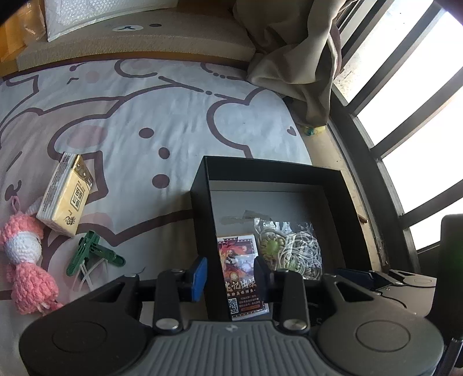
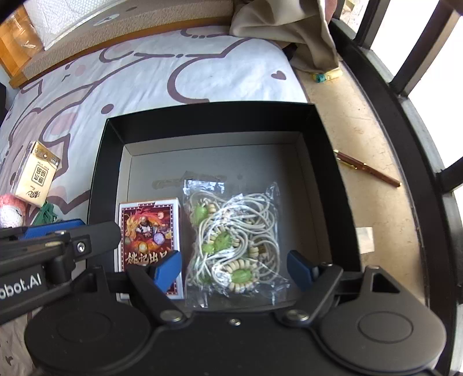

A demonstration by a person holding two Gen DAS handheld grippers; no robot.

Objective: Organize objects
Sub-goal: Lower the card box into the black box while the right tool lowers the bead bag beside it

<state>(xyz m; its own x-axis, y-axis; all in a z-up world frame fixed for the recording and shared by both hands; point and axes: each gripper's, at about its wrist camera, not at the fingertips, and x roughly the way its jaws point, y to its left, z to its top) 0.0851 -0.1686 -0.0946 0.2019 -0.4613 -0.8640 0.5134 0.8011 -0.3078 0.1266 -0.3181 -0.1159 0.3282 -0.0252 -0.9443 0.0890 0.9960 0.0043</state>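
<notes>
A black open box (image 2: 208,115) sits on the patterned bedsheet; it also shows in the left wrist view (image 1: 199,185). Inside lie a card deck (image 2: 149,228) and a clear bag of beaded cords (image 2: 231,240). My right gripper (image 2: 234,269) is open over the bag, holding nothing. My left gripper (image 1: 230,277) is open astride the box's left wall, above the card deck (image 1: 241,269). A tissue pack (image 1: 65,193), a green clip (image 1: 92,251) and a pink crochet toy (image 1: 26,254) lie left of the box.
A beige curtain (image 1: 292,52) hangs at the back right beside the barred window (image 1: 405,95). A brown pen (image 2: 367,169) and a small bottle (image 2: 319,77) lie on the sill. A pillow (image 1: 95,14) is at the bed's head.
</notes>
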